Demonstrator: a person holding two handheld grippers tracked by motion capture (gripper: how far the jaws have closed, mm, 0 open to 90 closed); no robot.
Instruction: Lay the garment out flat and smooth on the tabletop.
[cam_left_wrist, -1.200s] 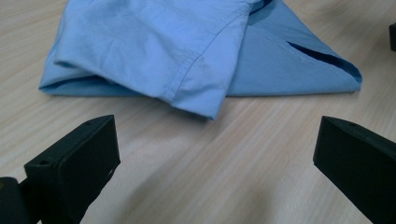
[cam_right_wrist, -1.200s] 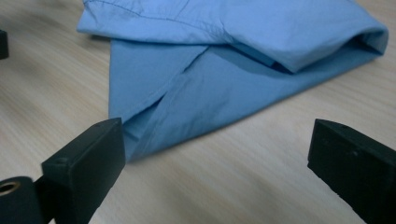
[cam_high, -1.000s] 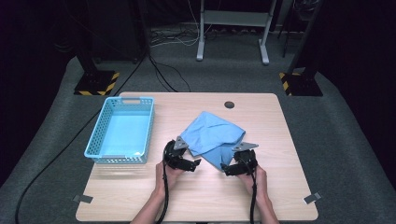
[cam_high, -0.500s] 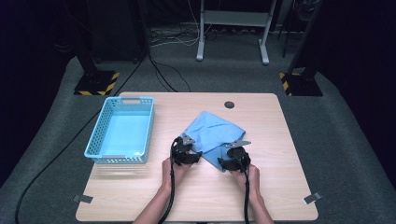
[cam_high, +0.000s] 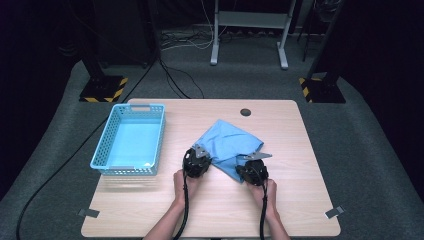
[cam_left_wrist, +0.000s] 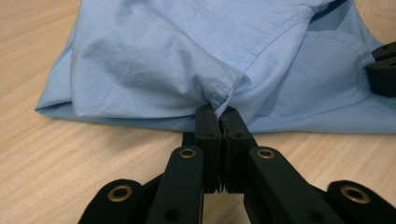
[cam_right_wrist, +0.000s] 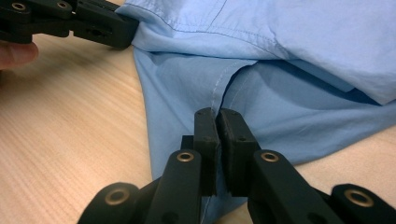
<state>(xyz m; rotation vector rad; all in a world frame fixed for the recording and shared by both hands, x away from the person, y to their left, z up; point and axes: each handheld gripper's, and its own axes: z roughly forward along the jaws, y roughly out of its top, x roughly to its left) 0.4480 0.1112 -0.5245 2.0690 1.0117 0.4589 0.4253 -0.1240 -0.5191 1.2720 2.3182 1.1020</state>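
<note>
A light blue shirt-like cloth (cam_high: 227, 142) lies crumpled on the wooden table (cam_high: 150, 200), right of the middle. My left gripper (cam_high: 201, 154) is at its near left edge. In the left gripper view the left gripper (cam_left_wrist: 218, 112) has just been closing and now pinches a stitched hem of the cloth (cam_left_wrist: 187, 56). My right gripper (cam_high: 251, 161) is at the near right corner. The right gripper (cam_right_wrist: 217, 114) has also just been closing and is now shut on a seamed fold of the cloth (cam_right_wrist: 280, 46). Both grips are low, near the tabletop.
A light blue plastic basket (cam_high: 102, 145) stands on the left part of the table with nothing in it. A round cable hole (cam_high: 245, 112) is near the far edge. Bare wood lies in front of the hands. Dark floor, stands and cables surround the table.
Both grippers' jaws went from wide open to shut on the near edge of the cloth. The hands barely shifted, edging slightly inward toward the cloth.
</note>
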